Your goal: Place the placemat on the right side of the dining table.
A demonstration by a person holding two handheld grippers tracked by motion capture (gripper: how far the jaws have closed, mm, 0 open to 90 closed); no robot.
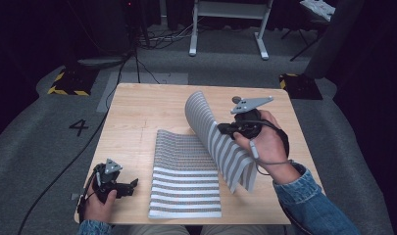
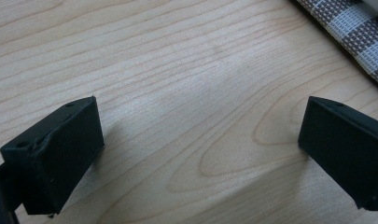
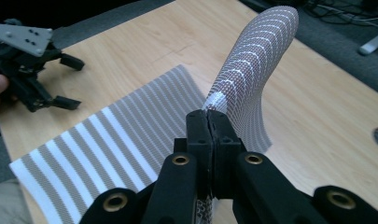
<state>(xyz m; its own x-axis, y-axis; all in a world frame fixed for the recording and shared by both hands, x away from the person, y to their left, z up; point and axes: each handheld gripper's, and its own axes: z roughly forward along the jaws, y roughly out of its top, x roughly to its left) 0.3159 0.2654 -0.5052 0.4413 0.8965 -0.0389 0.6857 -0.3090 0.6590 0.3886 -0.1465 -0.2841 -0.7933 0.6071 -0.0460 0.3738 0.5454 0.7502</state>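
Note:
A grey-and-white striped woven mat [image 1: 186, 181] lies on the wooden table [image 1: 137, 112]. Its right side curls up off the wood in an arch. My right gripper [image 1: 220, 128] is shut on that raised edge, held above the table's right half. In the right gripper view the jaws [image 3: 207, 116] meet on the mat [image 3: 256, 60], which bends away beyond them. My left gripper [image 1: 132, 186] rests at the front left of the table, open, just left of the mat. In its own view the left gripper [image 2: 200, 140] has bare wood between its jaws and a mat corner [image 2: 354, 28] at the upper right.
The table stands on grey carpet with a cable [image 1: 78, 156] trailing off to the left. Black-and-yellow taped blocks [image 1: 68, 83] sit beyond the far corners. White frame legs [image 1: 260, 34] stand farther back. A "4" [image 1: 79, 127] is marked on the floor at left.

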